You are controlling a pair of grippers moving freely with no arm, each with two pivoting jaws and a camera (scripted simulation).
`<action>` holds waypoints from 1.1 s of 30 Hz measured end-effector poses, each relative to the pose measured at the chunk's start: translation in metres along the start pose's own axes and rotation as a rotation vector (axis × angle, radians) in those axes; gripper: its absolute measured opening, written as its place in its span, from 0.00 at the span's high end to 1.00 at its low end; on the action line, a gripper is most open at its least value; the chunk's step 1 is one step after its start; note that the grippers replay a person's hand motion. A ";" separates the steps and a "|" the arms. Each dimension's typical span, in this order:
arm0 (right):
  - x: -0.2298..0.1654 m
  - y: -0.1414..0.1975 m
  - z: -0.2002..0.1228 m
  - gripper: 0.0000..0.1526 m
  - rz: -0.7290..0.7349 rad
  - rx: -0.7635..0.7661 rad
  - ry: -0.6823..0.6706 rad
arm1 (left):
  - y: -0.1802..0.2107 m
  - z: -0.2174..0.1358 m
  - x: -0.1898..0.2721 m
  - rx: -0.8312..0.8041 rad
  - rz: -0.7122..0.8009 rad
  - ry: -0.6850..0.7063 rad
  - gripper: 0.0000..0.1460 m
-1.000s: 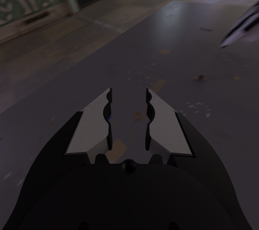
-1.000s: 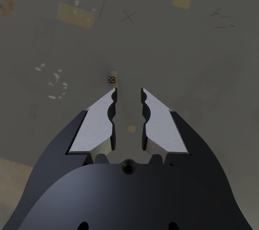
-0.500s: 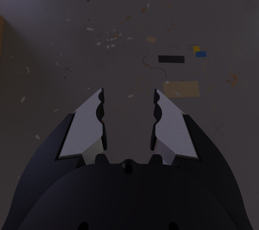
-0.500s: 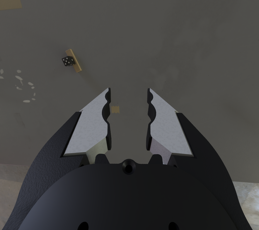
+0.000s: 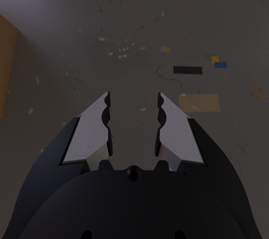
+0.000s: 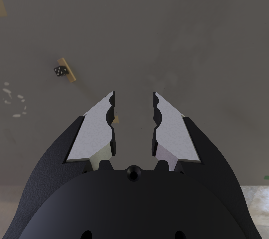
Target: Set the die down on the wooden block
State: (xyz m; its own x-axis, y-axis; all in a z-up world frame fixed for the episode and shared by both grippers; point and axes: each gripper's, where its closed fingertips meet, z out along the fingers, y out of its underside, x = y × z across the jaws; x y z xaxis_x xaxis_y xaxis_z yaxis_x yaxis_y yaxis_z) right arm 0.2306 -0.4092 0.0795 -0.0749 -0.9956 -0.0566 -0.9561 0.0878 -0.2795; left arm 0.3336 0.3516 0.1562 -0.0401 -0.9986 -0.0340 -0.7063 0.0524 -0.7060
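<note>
In the right wrist view a small black die (image 6: 60, 71) with white pips lies on the grey table, touching the left side of a thin wooden block (image 6: 67, 70) that lies flat. Both sit up and to the left of my right gripper (image 6: 133, 93), which is open, empty and well above the table. My left gripper (image 5: 133, 93) is open and empty, high over a marked stretch of table. Neither die nor block shows in the left wrist view.
The grey table (image 6: 160, 28) carries flat tape patches, white flecks and scribbles. The left wrist view shows a black strip (image 5: 187, 70), a tan patch (image 5: 199, 102) and the table's left edge with brown floor (image 5: 7, 64). The table's near edge (image 6: 260, 186) shows lower right.
My left gripper has tipped from a level view down to look at the table and opened wider. My right gripper has shifted right and opened a little; the die and block moved left in view.
</note>
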 end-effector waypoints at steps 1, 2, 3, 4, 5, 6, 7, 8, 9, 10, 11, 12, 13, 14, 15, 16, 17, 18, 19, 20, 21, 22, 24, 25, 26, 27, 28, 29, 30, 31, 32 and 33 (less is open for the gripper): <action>0.003 -0.005 -0.003 0.66 0.007 0.028 0.028 | -0.008 -0.003 0.002 0.037 0.018 -0.017 0.55; 0.006 -0.010 -0.007 0.66 0.013 0.060 0.058 | -0.015 -0.005 0.003 0.072 0.043 -0.042 0.55; 0.008 -0.016 -0.011 0.66 0.016 0.092 0.083 | -0.023 -0.009 0.006 0.103 0.069 -0.072 0.55; 0.010 -0.022 -0.015 0.66 0.018 0.127 0.109 | -0.032 -0.012 0.011 0.133 0.098 -0.100 0.54; 0.012 -0.028 -0.020 0.65 0.018 0.162 0.141 | -0.041 -0.016 0.018 0.167 0.131 -0.119 0.54; 0.013 -0.034 -0.025 0.65 0.015 0.198 0.177 | -0.050 -0.020 0.028 0.208 0.172 -0.130 0.54; 0.015 -0.041 -0.031 0.65 0.007 0.237 0.218 | -0.060 -0.024 0.041 0.252 0.222 -0.141 0.54; 0.015 -0.048 -0.036 0.64 -0.006 0.275 0.261 | -0.069 -0.028 0.056 0.292 0.272 -0.154 0.54; 0.015 -0.055 -0.042 0.64 -0.025 0.312 0.304 | -0.076 -0.031 0.072 0.324 0.325 -0.164 0.54; 0.015 -0.062 -0.048 0.63 -0.045 0.349 0.345 | -0.080 -0.032 0.090 0.343 0.384 -0.168 0.54; 0.013 -0.069 -0.054 0.62 -0.064 0.385 0.382 | -0.083 -0.032 0.108 0.349 0.444 -0.174 0.53; 0.011 -0.076 -0.059 0.62 -0.082 0.422 0.413 | -0.085 -0.031 0.126 0.346 0.505 -0.189 0.51; 0.007 -0.082 -0.065 0.62 -0.098 0.460 0.436 | -0.085 -0.028 0.143 0.339 0.570 -0.204 0.50; 0.002 -0.089 -0.070 0.61 -0.114 0.501 0.451 | -0.084 -0.026 0.160 0.335 0.634 -0.218 0.49; -0.004 -0.096 -0.075 0.61 -0.133 0.545 0.463 | -0.084 -0.023 0.175 0.333 0.696 -0.237 0.49; -0.010 -0.103 -0.081 0.61 -0.155 0.589 0.473 | -0.082 -0.020 0.191 0.334 0.758 -0.258 0.49; -0.016 -0.108 -0.085 0.61 -0.176 0.625 0.481 | -0.080 -0.018 0.206 0.336 0.818 -0.276 0.49; -0.023 -0.113 -0.088 0.61 -0.195 0.653 0.483 | -0.078 -0.015 0.221 0.344 0.875 -0.288 0.50; -0.029 -0.116 -0.089 0.61 -0.215 0.673 0.480 | -0.074 -0.013 0.237 0.354 0.930 -0.296 0.50; -0.034 -0.119 -0.089 0.61 -0.232 0.685 0.473 | -0.070 -0.010 0.251 0.355 0.983 -0.300 0.50; -0.038 -0.121 -0.088 0.61 -0.247 0.692 0.468 | -0.066 -0.009 0.263 0.359 1.031 -0.309 0.50; -0.041 -0.123 -0.087 0.61 -0.260 0.697 0.465 | -0.063 -0.009 0.275 0.371 1.071 -0.323 0.50; -0.046 -0.125 -0.084 0.61 -0.280 0.699 0.452 | -0.055 -0.011 0.299 0.401 1.144 -0.332 0.50; -0.047 -0.125 -0.082 0.61 -0.283 0.698 0.444 | -0.051 -0.013 0.311 0.417 1.172 -0.333 0.51; -0.048 -0.126 -0.080 0.61 -0.284 0.696 0.437 | -0.047 -0.015 0.323 0.436 1.202 -0.329 0.51; -0.047 -0.126 -0.078 0.61 -0.282 0.693 0.432 | -0.043 -0.018 0.333 0.457 1.234 -0.327 0.51; -0.046 -0.126 -0.076 0.61 -0.279 0.689 0.429 | -0.040 -0.020 0.341 0.474 1.262 -0.336 0.52; -0.045 -0.125 -0.074 0.61 -0.277 0.683 0.426 | -0.037 -0.022 0.347 0.485 1.284 -0.343 0.52; -0.044 -0.125 -0.072 0.61 -0.275 0.676 0.424 | -0.034 -0.023 0.351 0.489 1.299 -0.343 0.53; -0.043 -0.124 -0.071 0.61 -0.274 0.671 0.424 | -0.032 -0.024 0.354 0.493 1.307 -0.340 0.53; -0.042 -0.124 -0.070 0.61 -0.273 0.668 0.424 | -0.031 -0.025 0.356 0.496 1.310 -0.337 0.53; -0.042 -0.124 -0.070 0.61 -0.273 0.665 0.423 | -0.031 -0.025 0.357 0.496 1.311 -0.333 0.53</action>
State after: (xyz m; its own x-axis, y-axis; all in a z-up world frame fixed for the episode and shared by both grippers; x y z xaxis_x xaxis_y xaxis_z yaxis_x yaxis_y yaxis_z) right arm 0.3321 -0.3806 0.1837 -0.0918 -0.9017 0.4225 -0.5989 -0.2889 -0.7469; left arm 0.3232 -0.0061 0.1836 -0.2431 -0.1909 -0.9510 0.0261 0.9788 -0.2032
